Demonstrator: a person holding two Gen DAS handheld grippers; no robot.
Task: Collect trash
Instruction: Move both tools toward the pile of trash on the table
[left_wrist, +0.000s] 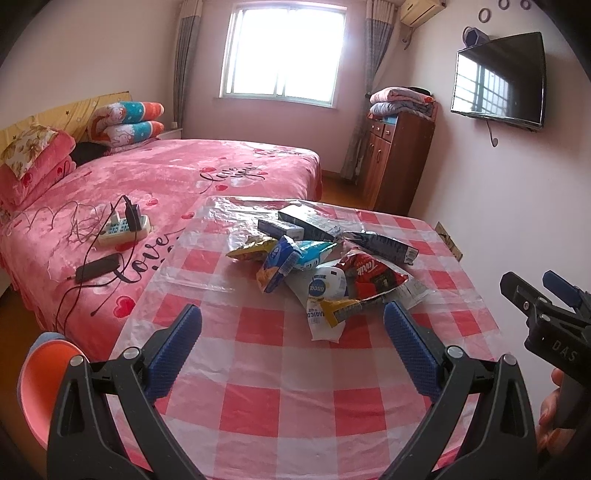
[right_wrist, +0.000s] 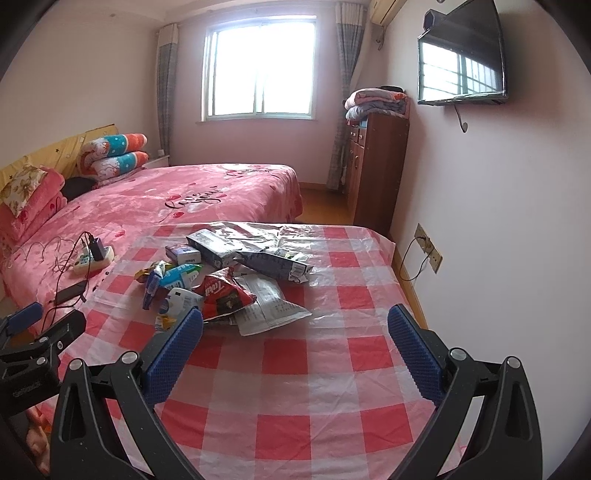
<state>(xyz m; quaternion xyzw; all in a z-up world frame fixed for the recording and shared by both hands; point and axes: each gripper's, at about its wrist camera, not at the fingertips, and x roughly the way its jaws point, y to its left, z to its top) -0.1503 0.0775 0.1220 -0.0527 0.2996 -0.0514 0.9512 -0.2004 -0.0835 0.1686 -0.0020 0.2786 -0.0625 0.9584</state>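
From my left wrist view, the pile of wrappers (left_wrist: 321, 269) lies on the table (left_wrist: 280, 398) at twelve o'clock, ahead of my left gripper (left_wrist: 293, 332). The bed (left_wrist: 177, 173) runs along the table's side at ten o'clock, with a power strip (left_wrist: 123, 229) on it and pillows (left_wrist: 127, 122) at its far end. A cabinet (left_wrist: 397, 158) stands beyond the table at one o'clock, folded blankets (left_wrist: 402, 101) on top. The television (left_wrist: 500, 79) hangs on the wall at two o'clock. My right gripper (left_wrist: 532, 284) sits at three o'clock
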